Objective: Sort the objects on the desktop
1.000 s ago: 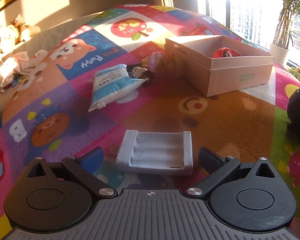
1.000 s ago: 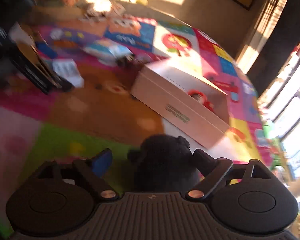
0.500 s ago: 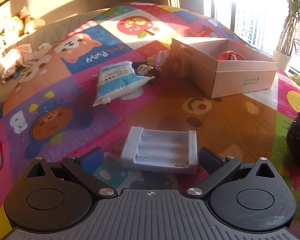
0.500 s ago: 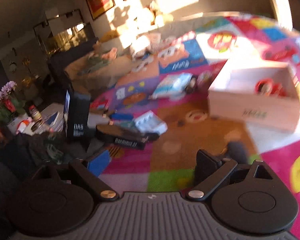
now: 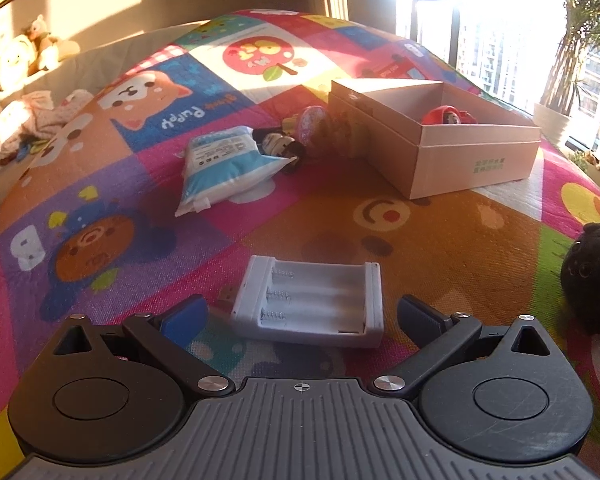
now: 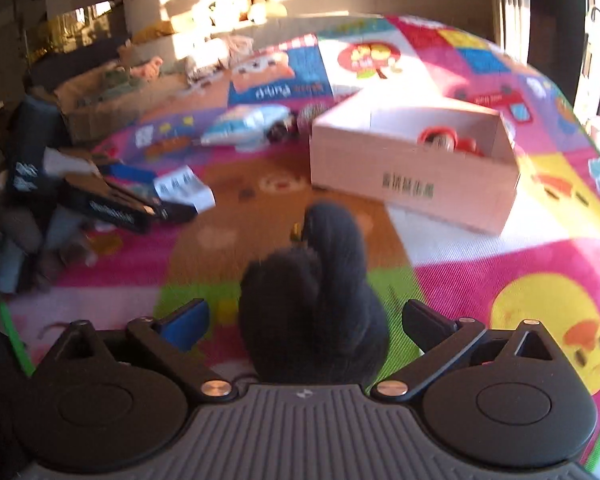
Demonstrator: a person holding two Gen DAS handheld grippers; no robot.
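A white battery holder (image 5: 308, 304) lies on the colourful play mat, between the fingers of my left gripper (image 5: 302, 318). That gripper is open and its pads stand clear of the holder's ends. A black plush toy (image 6: 316, 304) sits on the mat between the fingers of my right gripper (image 6: 306, 320), which is open with a gap on each side. The plush also shows at the right edge of the left wrist view (image 5: 596, 276). Beyond stands an open cardboard box (image 5: 460, 148) (image 6: 412, 172) with a red toy (image 5: 448, 116) (image 6: 444, 140) inside.
A blue-and-white pouch (image 5: 224, 164) lies left of the box, with a small dark figure (image 5: 280, 146) and a pink round thing (image 5: 312, 130) beside it. Soft toys (image 5: 28, 56) line the far left edge. A window and potted plant (image 5: 572, 80) are behind the box.
The right wrist view swung away to the left, then came back, so the black plush is between the right fingers again. The left gripper and the battery holder have hardly shifted.
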